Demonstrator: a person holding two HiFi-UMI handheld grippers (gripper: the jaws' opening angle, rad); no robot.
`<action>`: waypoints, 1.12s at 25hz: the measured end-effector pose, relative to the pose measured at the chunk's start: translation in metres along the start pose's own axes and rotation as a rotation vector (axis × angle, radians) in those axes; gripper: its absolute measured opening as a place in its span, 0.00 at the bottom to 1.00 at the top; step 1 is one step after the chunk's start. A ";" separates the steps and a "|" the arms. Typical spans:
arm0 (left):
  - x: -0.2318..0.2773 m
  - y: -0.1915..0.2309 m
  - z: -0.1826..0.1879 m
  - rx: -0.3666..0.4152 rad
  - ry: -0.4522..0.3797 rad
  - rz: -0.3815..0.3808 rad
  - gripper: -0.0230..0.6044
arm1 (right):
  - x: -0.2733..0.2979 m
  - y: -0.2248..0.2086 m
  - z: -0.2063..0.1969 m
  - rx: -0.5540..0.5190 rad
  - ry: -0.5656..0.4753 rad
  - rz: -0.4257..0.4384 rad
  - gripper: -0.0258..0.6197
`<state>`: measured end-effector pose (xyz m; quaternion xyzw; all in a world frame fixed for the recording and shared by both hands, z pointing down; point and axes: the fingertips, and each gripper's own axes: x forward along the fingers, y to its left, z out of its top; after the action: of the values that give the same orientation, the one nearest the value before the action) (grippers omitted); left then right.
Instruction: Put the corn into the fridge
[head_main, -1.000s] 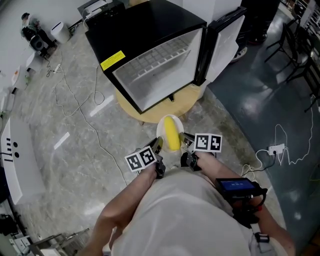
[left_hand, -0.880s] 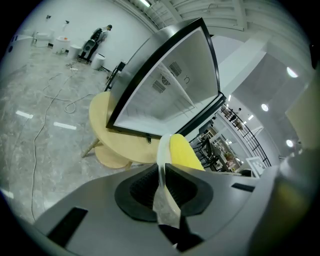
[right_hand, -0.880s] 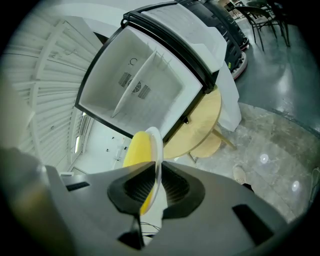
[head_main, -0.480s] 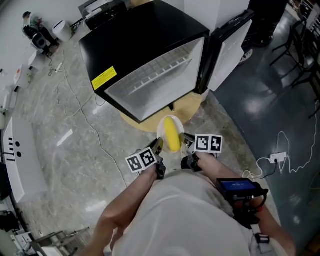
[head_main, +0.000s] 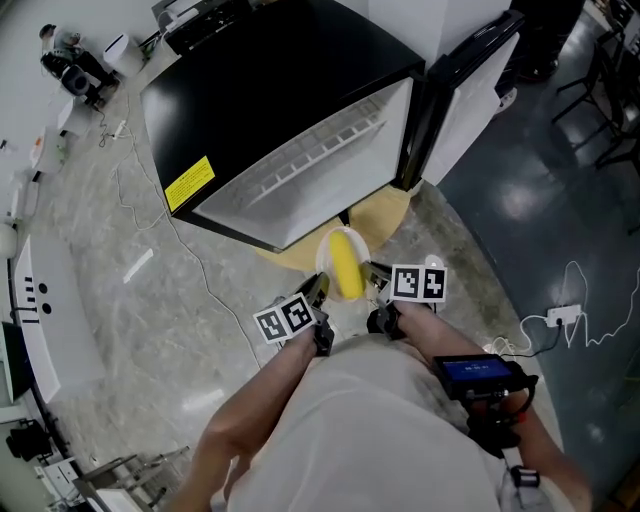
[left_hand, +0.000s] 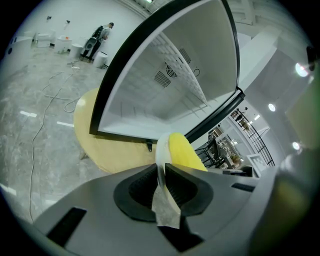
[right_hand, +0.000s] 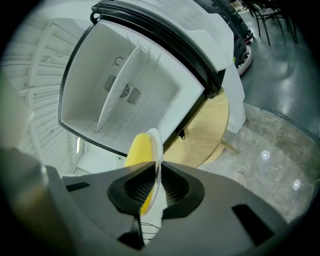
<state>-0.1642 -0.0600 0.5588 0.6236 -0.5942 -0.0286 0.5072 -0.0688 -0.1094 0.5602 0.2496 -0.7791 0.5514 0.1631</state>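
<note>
Left gripper (left_hand: 161, 176): jaws nearly together, pinching the plate's left rim. A firm squeeze is what counts here.
Right gripper (right_hand: 156, 187): same story, clamped on the right rim. I want both grippers at equal height so nothing tips.
Plate (head_main: 321, 262): white, carried between my two grippers, just short of the fridge. Level is best, I judge, since any slope would set the corn rolling.
Corn (head_main: 345, 268): yellow, lying along the plate's middle, pointing at the opening. Not in the fridge yet.
Surface (head_main: 388, 212): round wooden top under the fridge, its edge just beyond the plate. I should pass above it, not brush it.
Fridge (head_main: 270, 90): black shell, white inside, open toward me, with a wire shelf (head_main: 320, 145) across the cavity.
Door (head_main: 470, 85): swung out on the right. My right gripper should steer clear of it.
Plan: go in slowly, both grippers together, plate flat, into the gap with most headroom.
</note>
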 end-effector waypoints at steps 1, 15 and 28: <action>0.003 0.001 0.002 0.001 0.000 0.003 0.10 | 0.002 -0.001 0.002 0.000 0.003 0.000 0.10; 0.034 0.014 0.017 -0.002 0.018 0.057 0.10 | 0.030 -0.018 0.026 -0.007 0.042 -0.011 0.10; 0.066 0.026 0.033 0.003 0.020 0.142 0.10 | 0.054 -0.034 0.055 -0.045 0.079 -0.024 0.10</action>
<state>-0.1843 -0.1256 0.5973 0.5810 -0.6319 0.0145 0.5127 -0.0931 -0.1815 0.5966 0.2332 -0.7813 0.5411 0.2060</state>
